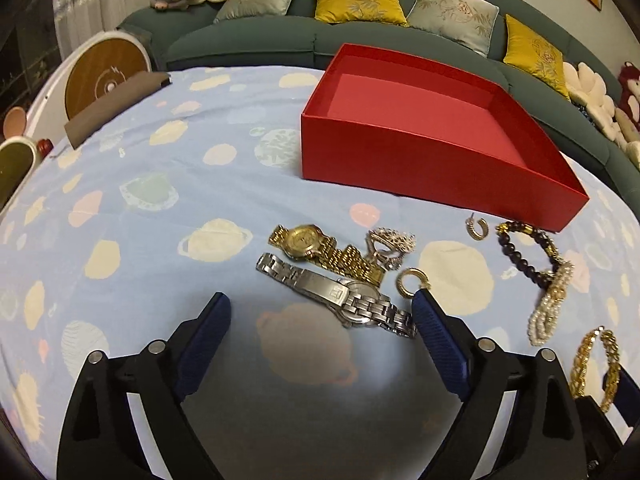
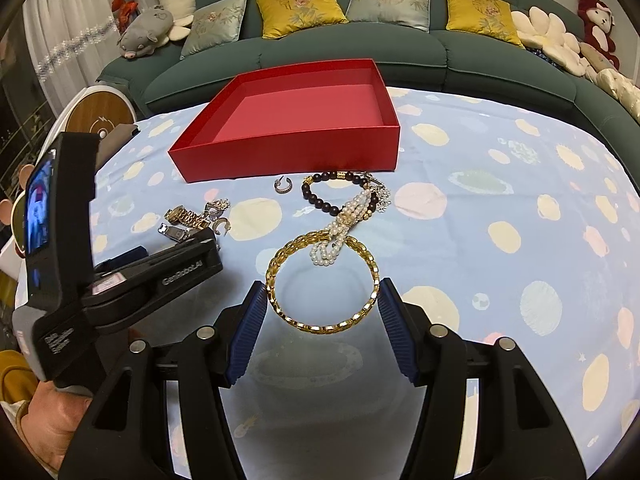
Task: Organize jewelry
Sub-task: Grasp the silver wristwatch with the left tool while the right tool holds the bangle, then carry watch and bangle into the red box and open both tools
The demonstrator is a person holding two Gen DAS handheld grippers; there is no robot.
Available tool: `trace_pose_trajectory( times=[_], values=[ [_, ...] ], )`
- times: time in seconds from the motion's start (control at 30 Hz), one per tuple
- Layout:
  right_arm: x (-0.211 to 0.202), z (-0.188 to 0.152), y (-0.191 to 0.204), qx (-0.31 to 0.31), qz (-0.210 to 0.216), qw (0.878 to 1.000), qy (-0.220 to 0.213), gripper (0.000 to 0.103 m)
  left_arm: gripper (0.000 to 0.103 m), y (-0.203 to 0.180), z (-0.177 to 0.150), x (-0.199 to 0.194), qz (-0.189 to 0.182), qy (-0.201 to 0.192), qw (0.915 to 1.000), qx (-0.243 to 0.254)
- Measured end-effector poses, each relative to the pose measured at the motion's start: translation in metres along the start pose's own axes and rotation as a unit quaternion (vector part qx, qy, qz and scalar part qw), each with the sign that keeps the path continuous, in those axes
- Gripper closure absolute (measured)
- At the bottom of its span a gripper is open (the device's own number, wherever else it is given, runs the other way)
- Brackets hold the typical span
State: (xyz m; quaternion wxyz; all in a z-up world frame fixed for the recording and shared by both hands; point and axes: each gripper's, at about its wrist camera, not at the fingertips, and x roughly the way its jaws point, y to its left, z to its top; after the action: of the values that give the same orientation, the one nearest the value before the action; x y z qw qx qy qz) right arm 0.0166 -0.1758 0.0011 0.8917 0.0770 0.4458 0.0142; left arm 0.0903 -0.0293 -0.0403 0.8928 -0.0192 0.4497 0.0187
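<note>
Two watches lie before our left gripper (image 1: 322, 312), jaws spread wide and empty; the silver watch (image 1: 340, 294) runs slantwise between its fingers. Our right gripper (image 2: 322, 304) clasps the gold bracelet (image 2: 322, 282), near the empty red box (image 2: 288, 120).

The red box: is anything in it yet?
Empty. The red box shows only bare pink floor in both views; the watches, bracelets and earrings all lie outside on the tablecloth.
</note>
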Motion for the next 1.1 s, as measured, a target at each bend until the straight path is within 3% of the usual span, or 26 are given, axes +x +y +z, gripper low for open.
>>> trace_pose_trajectory(
  times=[0.1,0.2,0.3,0.47,0.5,0.73,1.1],
  values=[
    [0.000,0.000,0.000,-0.001,0.002,1.000,0.002,0.047,0.016,0.003,-0.002,0.000,0.011,0.005,0.9998,0.014],
    [-0.001,0.001,0.003,-0.008,0.005,1.000,0.000,0.047,0.029,0.011,-0.008,-0.007,0.001,0.004,0.9995,0.031],
    [-0.003,0.001,0.004,-0.012,0.005,1.000,-0.003,0.047,0.047,0.023,-0.014,-0.015,-0.013,0.003,0.9990,0.043],
    [-0.003,-0.002,0.009,-0.019,0.013,1.000,0.001,0.047,0.091,0.047,-0.022,-0.023,-0.031,-0.006,0.9981,0.052],
    [-0.003,-0.002,0.011,-0.021,0.014,1.000,0.002,0.047,0.094,0.051,-0.022,-0.024,-0.036,-0.008,0.9979,0.053],
    [0.001,-0.006,0.024,-0.038,0.020,0.999,0.005,0.048,0.095,0.071,-0.026,-0.030,-0.096,-0.009,0.9943,0.044],
    [-0.002,0.004,0.035,-0.045,0.028,0.998,-0.014,0.048,0.096,0.077,-0.016,-0.057,-0.134,-0.027,0.9899,0.034]
  ],
)
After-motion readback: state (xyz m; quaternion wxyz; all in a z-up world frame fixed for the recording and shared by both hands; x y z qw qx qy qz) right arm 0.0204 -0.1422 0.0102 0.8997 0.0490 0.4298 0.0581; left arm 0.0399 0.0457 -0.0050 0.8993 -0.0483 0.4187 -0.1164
